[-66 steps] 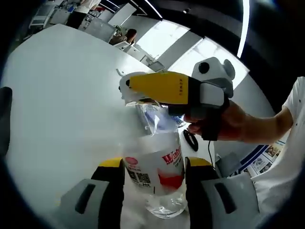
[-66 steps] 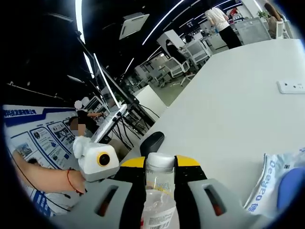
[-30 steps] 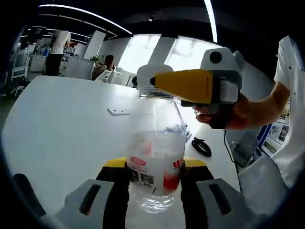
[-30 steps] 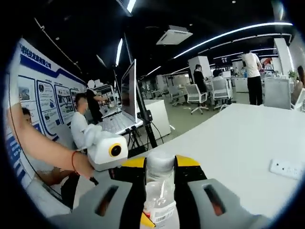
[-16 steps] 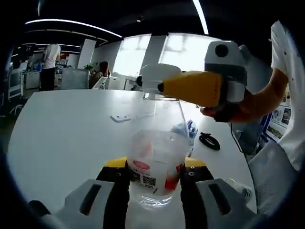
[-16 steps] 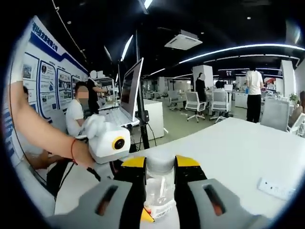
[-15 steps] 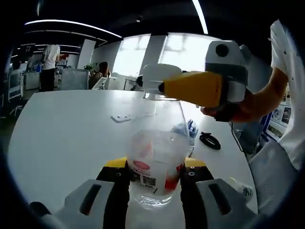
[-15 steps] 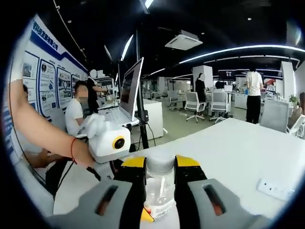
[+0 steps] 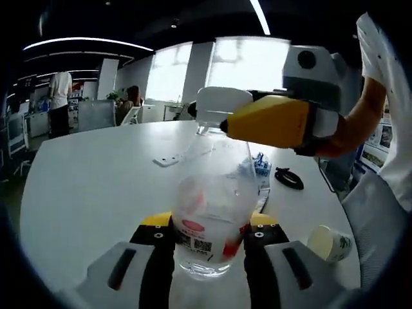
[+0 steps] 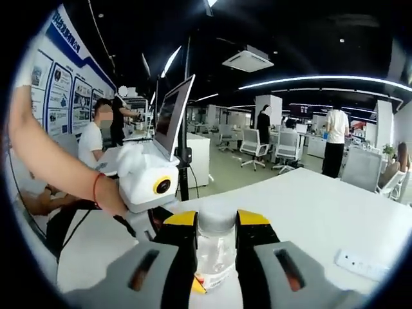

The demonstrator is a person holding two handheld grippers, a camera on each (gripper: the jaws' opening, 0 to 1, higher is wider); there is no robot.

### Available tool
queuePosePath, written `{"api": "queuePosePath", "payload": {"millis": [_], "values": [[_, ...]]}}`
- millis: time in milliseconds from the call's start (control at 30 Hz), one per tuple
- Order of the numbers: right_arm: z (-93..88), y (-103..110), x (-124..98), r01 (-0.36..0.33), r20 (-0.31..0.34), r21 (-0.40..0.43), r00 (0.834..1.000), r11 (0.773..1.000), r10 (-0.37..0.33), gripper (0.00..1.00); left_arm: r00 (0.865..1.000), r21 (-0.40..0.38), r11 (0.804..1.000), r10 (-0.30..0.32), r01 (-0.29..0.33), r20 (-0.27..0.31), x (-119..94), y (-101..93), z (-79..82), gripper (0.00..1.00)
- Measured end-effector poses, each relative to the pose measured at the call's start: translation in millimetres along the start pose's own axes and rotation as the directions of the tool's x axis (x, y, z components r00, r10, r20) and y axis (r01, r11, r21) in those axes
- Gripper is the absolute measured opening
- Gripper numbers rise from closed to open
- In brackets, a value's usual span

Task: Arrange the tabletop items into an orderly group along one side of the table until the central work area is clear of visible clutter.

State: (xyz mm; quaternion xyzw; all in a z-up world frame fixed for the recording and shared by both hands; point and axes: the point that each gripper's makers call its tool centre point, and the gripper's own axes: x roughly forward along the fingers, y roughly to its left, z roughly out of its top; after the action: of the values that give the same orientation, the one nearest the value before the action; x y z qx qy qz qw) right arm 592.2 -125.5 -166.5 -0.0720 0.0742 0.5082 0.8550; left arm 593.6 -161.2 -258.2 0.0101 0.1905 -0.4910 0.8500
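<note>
A clear water bottle (image 9: 210,212) with a red and white label stands upright between the yellow-tipped jaws of my left gripper (image 9: 209,223), which is shut on its lower body. Coming in from the right, my right gripper (image 9: 270,121) pinches the bottle's white cap (image 9: 221,106). In the right gripper view the cap (image 10: 216,221) sits between the closed jaws of my right gripper (image 10: 216,222), and the bottle's neck (image 10: 214,257) hangs below it. The white body of the left gripper (image 10: 147,183), held by a hand, is at the left there.
On the white table (image 9: 96,187) lie a white power strip (image 9: 168,159), a blue and white packet (image 9: 261,165), a black cable coil (image 9: 290,179) and a paper cup (image 9: 328,243) on its side. The power strip (image 10: 362,264) lies at lower right. People, desks and a monitor stand beyond.
Both views have tilted up toward the room. The bottle stays held at both ends and now stands more upright. The paper cup has come into the left gripper view.
</note>
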Motion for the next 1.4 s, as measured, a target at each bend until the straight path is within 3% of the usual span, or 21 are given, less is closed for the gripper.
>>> {"api": "queuePosePath", "payload": {"millis": [867,1400], "values": [[-16.6,-5.6,-2.5,0.097,-0.042,-0.026,0.994,0.995,-0.098,0.19,0.997,0.05,0.998,-0.045,0.048,-0.064,11.3,1.3,-10.0,0.41],[-16.9,-1.9,-3.5,0.108,-0.055,-0.06,0.992,0.992,-0.112,0.21,0.998,0.019,0.999,-0.035,0.036,-0.05,10.3,-0.7,-4.8,0.45]]}}
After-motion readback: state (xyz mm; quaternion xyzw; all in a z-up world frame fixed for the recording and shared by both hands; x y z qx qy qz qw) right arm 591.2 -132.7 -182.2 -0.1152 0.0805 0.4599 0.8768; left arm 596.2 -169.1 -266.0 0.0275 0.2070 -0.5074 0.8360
